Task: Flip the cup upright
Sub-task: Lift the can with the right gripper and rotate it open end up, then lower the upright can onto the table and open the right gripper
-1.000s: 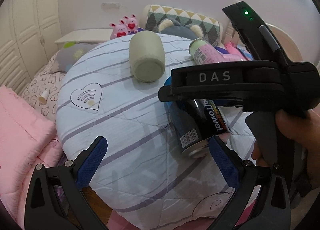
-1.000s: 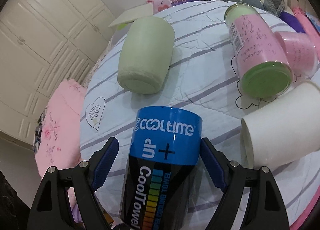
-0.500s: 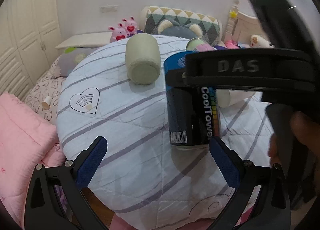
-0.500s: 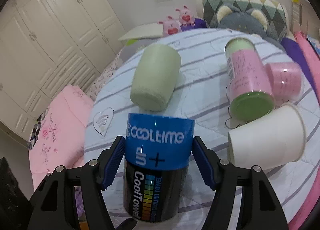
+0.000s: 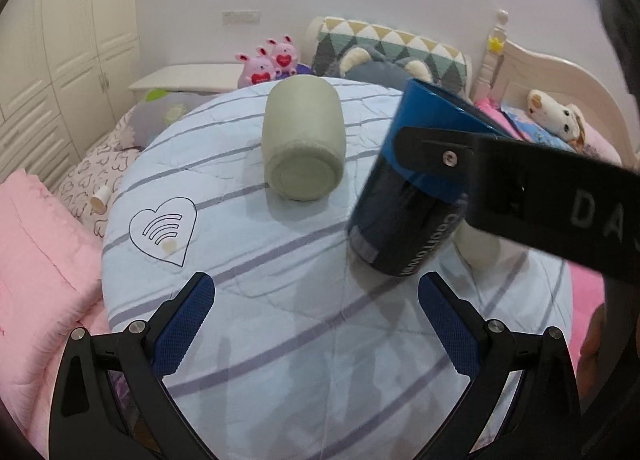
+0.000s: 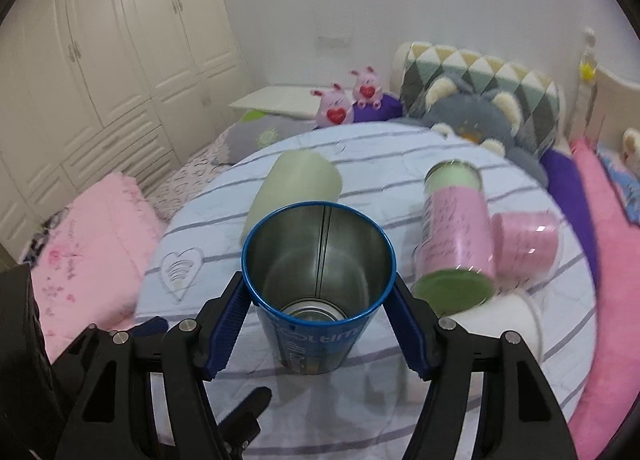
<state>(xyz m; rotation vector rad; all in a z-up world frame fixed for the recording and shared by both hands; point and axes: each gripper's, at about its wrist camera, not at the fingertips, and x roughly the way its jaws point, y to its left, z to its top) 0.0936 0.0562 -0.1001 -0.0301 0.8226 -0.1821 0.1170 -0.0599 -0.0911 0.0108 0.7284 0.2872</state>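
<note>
My right gripper (image 6: 320, 300) is shut on a blue and black metal cup (image 6: 318, 292), mouth up and tilted toward the camera, its silver inside showing. In the left wrist view the same cup (image 5: 408, 196) leans in the right gripper's black finger, its base just above or on the round striped table (image 5: 280, 300); I cannot tell if it touches. My left gripper (image 5: 316, 324) is open and empty, in front of the cup near the table's front edge.
A pale green cup (image 5: 302, 144) lies on its side at the back left. A pink and green canister (image 6: 456, 236), a pink cup (image 6: 526, 246) and a white paper cup (image 6: 496, 316) lie at the right. Pink bedding (image 5: 36, 260) and pillows surround the table.
The right gripper has turned the blue cup from lying on its side to mouth up, tilted. The left gripper has stayed open and pulled back a little.
</note>
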